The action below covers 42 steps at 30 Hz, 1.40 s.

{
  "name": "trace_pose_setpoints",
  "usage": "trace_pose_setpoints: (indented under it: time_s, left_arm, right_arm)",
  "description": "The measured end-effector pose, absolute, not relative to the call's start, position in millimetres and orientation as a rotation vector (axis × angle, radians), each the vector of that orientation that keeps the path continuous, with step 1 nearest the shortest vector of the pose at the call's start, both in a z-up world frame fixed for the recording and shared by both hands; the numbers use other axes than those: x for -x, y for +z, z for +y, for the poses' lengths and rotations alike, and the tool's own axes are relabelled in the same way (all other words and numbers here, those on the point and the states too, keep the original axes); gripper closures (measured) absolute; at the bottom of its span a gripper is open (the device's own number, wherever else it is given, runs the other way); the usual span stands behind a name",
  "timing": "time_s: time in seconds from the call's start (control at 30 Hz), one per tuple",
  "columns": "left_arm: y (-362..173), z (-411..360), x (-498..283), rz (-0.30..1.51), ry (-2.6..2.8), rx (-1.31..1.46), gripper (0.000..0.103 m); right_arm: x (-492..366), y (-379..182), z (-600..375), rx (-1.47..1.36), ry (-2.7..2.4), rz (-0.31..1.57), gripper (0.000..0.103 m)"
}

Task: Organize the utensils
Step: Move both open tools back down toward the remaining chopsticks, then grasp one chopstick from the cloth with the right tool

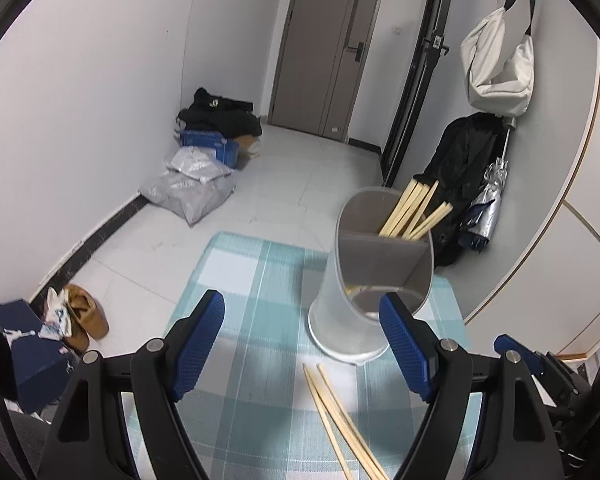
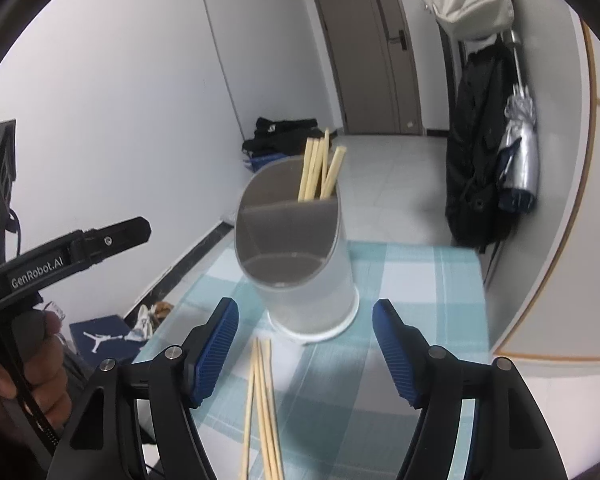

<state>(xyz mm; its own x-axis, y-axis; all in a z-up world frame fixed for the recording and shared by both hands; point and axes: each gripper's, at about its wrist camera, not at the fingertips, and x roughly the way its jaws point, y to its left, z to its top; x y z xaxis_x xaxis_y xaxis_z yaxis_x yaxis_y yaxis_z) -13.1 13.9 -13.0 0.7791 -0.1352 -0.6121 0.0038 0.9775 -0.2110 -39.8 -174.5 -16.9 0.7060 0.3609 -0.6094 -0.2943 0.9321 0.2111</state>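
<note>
Holder (image 2: 300, 264) stands upright on the mat (image 2: 412, 280), split in two compartments, sticks (image 2: 320, 172) already in the far one, near one looks bare. Loose chopsticks (image 2: 262, 408) lie flat on the mat just short of the holder, long axis running toward it and straight up between my right gripper (image 2: 305, 344) fingers; left gripper (image 1: 302, 338) sees them off to its right side, so right is nearer. Both grippers gape wide and hold nothing; the chopsticks' near ends are cut off by the frame, exact count unclear.
</note>
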Motion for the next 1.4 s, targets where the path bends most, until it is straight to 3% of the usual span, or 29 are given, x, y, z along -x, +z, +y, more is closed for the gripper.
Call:
trace_pose_setpoints:
  time_s: [0.23, 0.37, 1.03, 1.4]
  left_arm:
    - [-36, 19, 8, 0.750, -0.057, 0.205, 0.025]
    - [-38, 23, 5, 0.768, -0.048, 0.208, 0.018]
    - [-61, 43, -14, 0.854, -0.014, 0.189, 0.017]
    - [-70, 58, -22, 0.900, 0.016, 0.218, 0.017]
  right_arm:
    - [35, -31, -171, -0.053, 0.348, 0.745, 0.033]
    - [27, -43, -171, -0.054, 0.332, 0.797, 0.033]
    - [-12, -107, -133, 0.063, 0.318, 1.017, 0.033]
    - [-18, -128, -104, 0.142, 0.402, 1.094, 0.042]
